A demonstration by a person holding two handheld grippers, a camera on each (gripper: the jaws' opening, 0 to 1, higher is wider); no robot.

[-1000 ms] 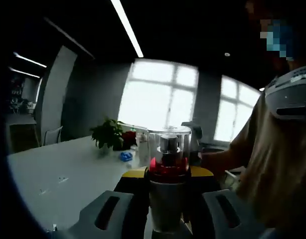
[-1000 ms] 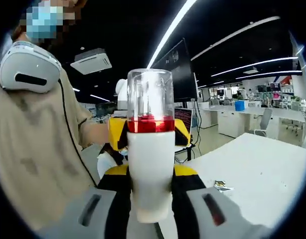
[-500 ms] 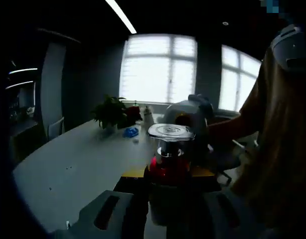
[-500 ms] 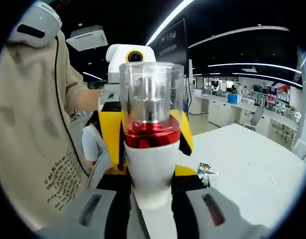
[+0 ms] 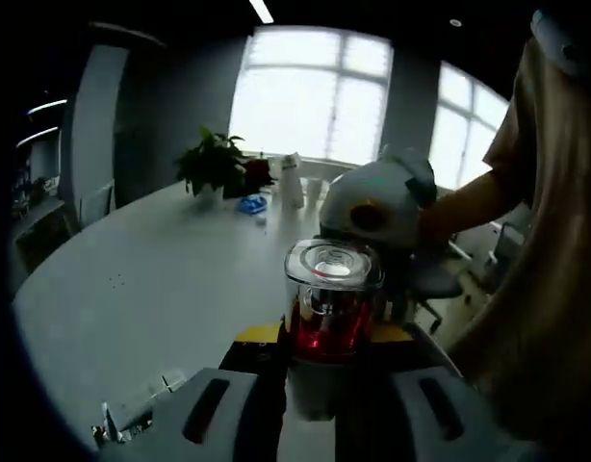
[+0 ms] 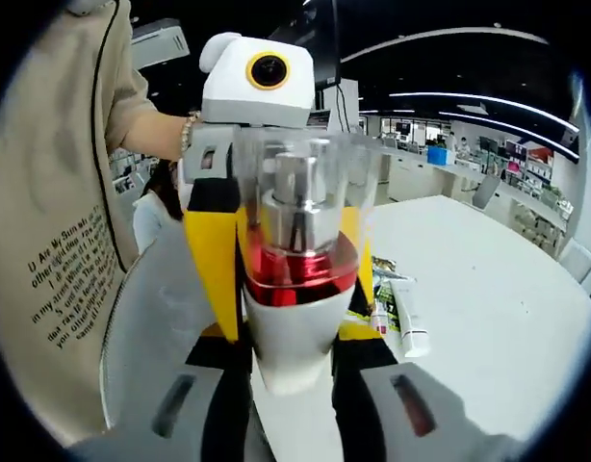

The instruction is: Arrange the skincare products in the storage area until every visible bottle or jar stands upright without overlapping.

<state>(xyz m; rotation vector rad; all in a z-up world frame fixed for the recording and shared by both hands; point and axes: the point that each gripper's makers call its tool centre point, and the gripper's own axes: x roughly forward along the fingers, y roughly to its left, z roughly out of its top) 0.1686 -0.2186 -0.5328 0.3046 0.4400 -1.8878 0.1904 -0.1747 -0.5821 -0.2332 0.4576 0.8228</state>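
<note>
Pump bottle [image 6: 295,289] up in air over white counter [image 6: 488,318], white body pinched between both tongs: right tongs [image 6: 294,404], left tongs [image 5: 320,409]. Looks hard, smooth, slippery. Clear cap [image 5: 332,274] may pop off. Hold white body.

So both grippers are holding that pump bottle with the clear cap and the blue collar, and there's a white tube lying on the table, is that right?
Not quite: the collar on the pump bottle is red, not blue, as the right gripper view shows. The rest holds: the left gripper and right gripper both hold it, the cap is clear, and a white tube lies on the table.
</note>
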